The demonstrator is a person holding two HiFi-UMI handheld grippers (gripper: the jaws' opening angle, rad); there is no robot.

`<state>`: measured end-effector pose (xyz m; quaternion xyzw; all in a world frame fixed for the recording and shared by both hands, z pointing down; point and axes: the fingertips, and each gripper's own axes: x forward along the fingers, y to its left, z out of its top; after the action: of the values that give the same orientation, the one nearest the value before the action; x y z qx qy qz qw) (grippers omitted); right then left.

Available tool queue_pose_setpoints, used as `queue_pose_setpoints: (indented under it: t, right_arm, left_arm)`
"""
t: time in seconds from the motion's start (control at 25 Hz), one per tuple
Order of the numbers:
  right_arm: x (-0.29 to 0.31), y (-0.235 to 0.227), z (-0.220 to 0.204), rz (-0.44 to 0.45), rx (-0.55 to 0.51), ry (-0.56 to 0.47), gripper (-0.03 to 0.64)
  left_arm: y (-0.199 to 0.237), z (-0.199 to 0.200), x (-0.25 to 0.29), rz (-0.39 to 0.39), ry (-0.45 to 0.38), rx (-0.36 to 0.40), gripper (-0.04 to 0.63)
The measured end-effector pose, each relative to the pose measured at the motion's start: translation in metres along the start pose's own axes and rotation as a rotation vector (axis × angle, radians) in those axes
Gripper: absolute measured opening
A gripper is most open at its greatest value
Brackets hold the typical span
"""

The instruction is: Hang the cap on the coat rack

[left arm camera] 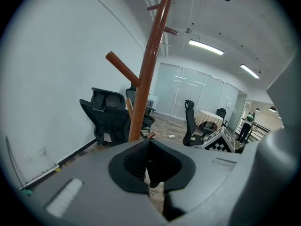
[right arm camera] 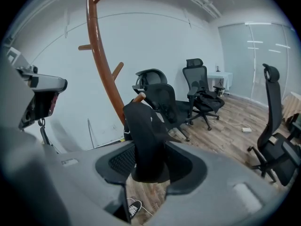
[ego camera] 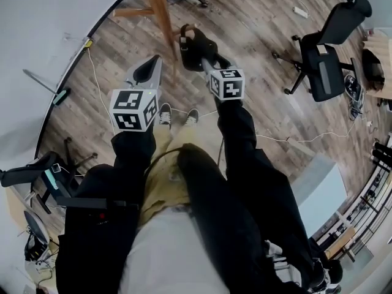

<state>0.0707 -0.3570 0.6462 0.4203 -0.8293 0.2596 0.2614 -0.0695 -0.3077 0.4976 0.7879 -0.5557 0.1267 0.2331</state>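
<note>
Black cap (right arm camera: 146, 140) hangs off a lower peg (right arm camera: 138, 97) of the wooden coat rack (right arm camera: 101, 65), peg tip poking out at the cap's top. Right gripper (right arm camera: 150, 166) sits around the cap's lower part, fingers open, with the cap between them and not pinched. In the head view the right gripper (ego camera: 203, 55) is up against the cap (ego camera: 195, 51), just beside the rack pole (ego camera: 160, 5). Left gripper (ego camera: 149, 71) is held just left of the pole, fingers closed with nothing between them; its own view looks up the pole (left arm camera: 150, 65). Office chair (ego camera: 324, 66) stands well apart on the wood floor (ego camera: 257, 23).
</note>
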Motion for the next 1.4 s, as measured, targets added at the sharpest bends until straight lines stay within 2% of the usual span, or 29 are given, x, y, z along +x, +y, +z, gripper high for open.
queue_pose_setpoints:
  t: [0.4, 0.56, 0.72, 1.12, 1.4]
  right_arm:
    - [-0.026, 0.0, -0.002, -0.044, 0.048, -0.032, 0.189]
    - [-0.04, 0.006, 0.008, -0.045, 0.061, -0.077, 0.189]
    - [-0.065, 0.021, 0.035, -0.057, 0.053, -0.169, 0.182]
    - [-0.134, 0.075, 0.123, -0.032, -0.055, -0.413, 0.146]
    - [-0.167, 0.101, 0.165, 0.019, -0.074, -0.526, 0.117]
  left_arm:
    - [-0.009, 0.006, -0.011, -0.02, -0.028, 0.002, -0.001]
    - [-0.01, 0.008, -0.015, -0.03, -0.038, 0.001, -0.001]
    - [-0.013, 0.014, -0.018, -0.04, -0.058, 0.004, -0.002]
    - [-0.038, 0.054, -0.024, -0.093, -0.142, 0.037, 0.0]
    - [-0.059, 0.086, -0.03, -0.13, -0.198, 0.073, 0.0]
